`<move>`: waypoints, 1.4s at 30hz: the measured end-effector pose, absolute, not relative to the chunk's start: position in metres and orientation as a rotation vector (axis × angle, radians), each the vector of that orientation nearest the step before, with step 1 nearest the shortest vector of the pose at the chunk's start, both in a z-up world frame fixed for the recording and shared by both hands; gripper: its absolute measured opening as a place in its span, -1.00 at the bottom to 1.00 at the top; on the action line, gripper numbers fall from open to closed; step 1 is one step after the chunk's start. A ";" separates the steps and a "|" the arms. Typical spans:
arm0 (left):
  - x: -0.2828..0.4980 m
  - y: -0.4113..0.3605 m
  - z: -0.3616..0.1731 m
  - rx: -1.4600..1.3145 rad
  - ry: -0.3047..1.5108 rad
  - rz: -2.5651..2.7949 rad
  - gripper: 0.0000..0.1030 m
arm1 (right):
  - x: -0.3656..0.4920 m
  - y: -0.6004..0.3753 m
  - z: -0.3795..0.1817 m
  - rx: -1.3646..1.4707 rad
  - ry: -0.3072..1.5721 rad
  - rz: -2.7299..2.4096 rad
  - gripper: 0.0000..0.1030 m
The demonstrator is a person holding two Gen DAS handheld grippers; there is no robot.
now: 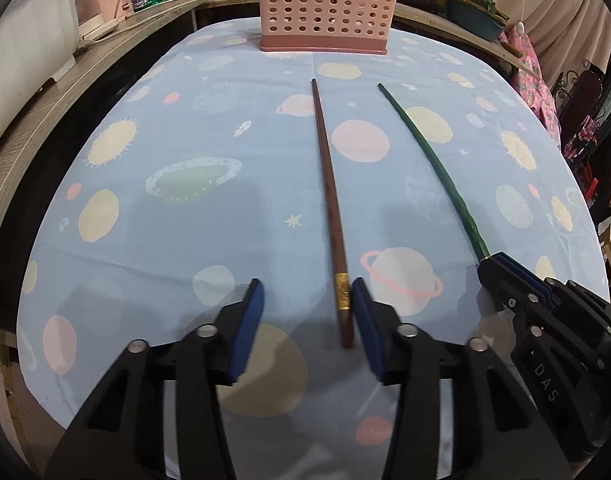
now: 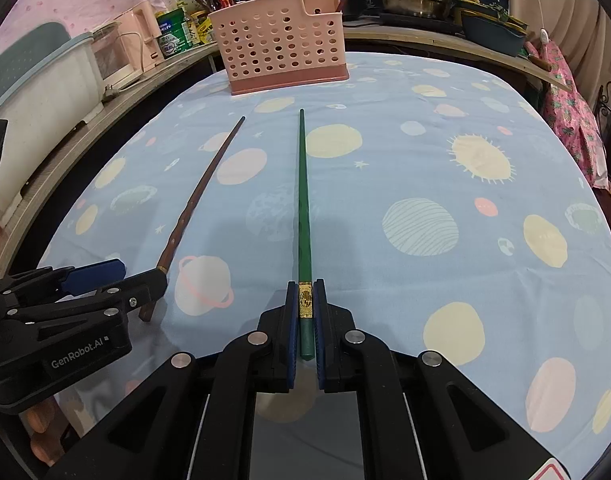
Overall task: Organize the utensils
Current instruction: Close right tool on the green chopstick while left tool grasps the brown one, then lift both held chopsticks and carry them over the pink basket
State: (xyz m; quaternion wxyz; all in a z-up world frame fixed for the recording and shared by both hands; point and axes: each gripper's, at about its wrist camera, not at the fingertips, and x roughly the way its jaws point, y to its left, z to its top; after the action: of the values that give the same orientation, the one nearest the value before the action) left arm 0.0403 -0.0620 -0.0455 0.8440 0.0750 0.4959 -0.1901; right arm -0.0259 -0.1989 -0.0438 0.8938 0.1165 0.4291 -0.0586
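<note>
- Cluttered kitchen shelves behind; up front, a table under a pale blue planet-print tablecloth (image 1: 185, 128), with a pink perforated utensil caddy (image 1: 325, 4) upright at the far edge
- Lying on the cloth, well apart and roughly parallel: brown chopstick (image 1: 329, 200) and green chopstick (image 2: 304, 200), thin tips toward the caddy, thick gold-banded ends toward the grippers
- Right gripper (image 2: 305, 320) clamped on the green chopstick at its gold band, pads pressed to both sides; stick running straight ahead along the fingers, apparently resting on the cloth
- Left gripper (image 1: 307, 320) spread wide, straddling the thick end of the brown chopstick; stick off-centre, just beside or touching the right-hand pad, far from the other; nothing held
- Judged next: closing the left gripper on the brown stick; long axis already in line with the fingers, so a plain squeeze should do
- Caddy straight ahead of both tips; nearer the left-hand stick by a little, cannot tell surely
</note>
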 end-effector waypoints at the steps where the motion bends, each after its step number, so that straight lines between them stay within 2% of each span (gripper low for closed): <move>1: 0.040 -0.062 -0.045 0.161 1.046 -0.402 -0.36 | -0.026 -0.199 -0.044 0.241 0.890 -0.121 -0.87; 3: 0.040 -0.061 -0.045 0.163 1.047 -0.405 -0.50 | -0.026 -0.199 -0.044 0.239 0.890 -0.120 -0.87; 5: 0.040 -0.061 -0.045 0.166 1.049 -0.406 -0.81 | -0.026 -0.198 -0.044 0.238 0.891 -0.118 -0.87; 6: 0.041 -0.061 -0.045 0.166 1.053 -0.411 -0.85 | -0.026 -0.197 -0.044 0.238 0.892 -0.117 -0.87; 22: 0.045 -0.057 -0.025 0.169 1.031 -0.399 -0.86 | -0.025 -0.195 -0.020 0.245 0.850 -0.090 -0.87; 42: 0.102 -0.050 0.107 0.047 0.747 -0.393 -0.86 | 0.030 -0.230 0.104 0.251 0.561 -0.063 -0.87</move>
State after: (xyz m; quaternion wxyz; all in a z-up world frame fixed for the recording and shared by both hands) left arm 0.1018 -0.0504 0.1070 0.9121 0.0228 0.3624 -0.1905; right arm 0.0296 -0.2297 0.1043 0.9526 0.1234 0.2763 -0.0308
